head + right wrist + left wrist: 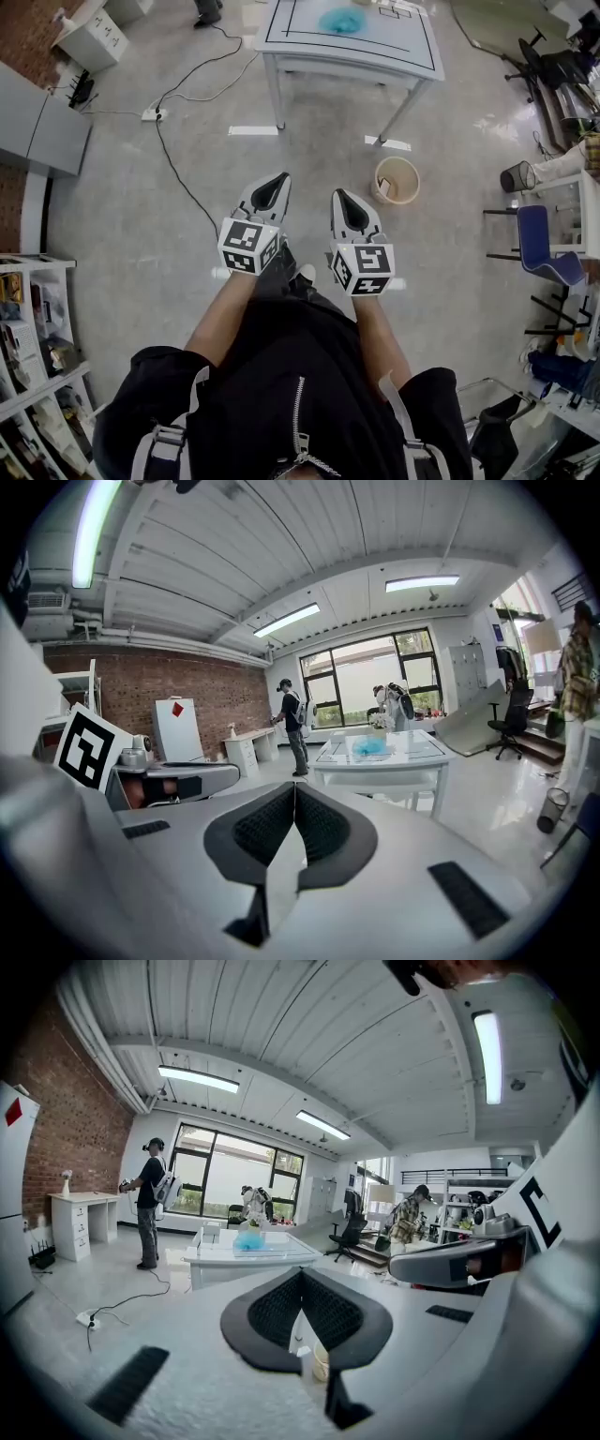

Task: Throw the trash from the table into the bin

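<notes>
Bare floor (pixel 450 253) is seen before the white worktop (pixel 281 49). A beige bin (pixel 397 180) stands by its near right leg, and a cable (pixel 176 173) trails left. Crumpled blue trash (pixel 341 20) lies near the worktop's far edge. The left claw (pixel 280 176) and right claw (pixel 337 194) are held together, empty.

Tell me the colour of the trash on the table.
Light blue; the trash shows best in the head view.

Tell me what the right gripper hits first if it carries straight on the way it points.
The right gripper, shut, points across open space. It would probably meet the glossy grey floor short of the white rectangular table, though depth is unclear.
</notes>
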Tool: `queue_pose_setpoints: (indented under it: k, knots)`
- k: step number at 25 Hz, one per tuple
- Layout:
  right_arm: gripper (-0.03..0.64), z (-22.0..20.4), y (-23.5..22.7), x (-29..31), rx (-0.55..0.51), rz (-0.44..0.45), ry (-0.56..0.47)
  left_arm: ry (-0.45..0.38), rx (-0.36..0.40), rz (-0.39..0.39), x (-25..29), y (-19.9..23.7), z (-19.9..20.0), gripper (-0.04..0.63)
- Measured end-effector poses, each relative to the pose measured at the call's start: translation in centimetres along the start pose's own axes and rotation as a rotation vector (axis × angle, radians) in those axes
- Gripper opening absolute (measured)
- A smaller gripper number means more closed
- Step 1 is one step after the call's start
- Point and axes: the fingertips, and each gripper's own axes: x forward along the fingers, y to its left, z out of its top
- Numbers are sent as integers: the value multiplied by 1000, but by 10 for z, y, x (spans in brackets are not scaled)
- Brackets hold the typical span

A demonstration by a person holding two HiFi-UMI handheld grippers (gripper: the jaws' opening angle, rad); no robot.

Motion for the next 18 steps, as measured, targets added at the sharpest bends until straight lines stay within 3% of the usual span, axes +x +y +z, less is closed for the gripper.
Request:
queue_pose_setpoints:
  k: [18]
  knots:
    - [9,-8,-10,-18,3,6,8,11,12,-4,6,-27,-6,6]
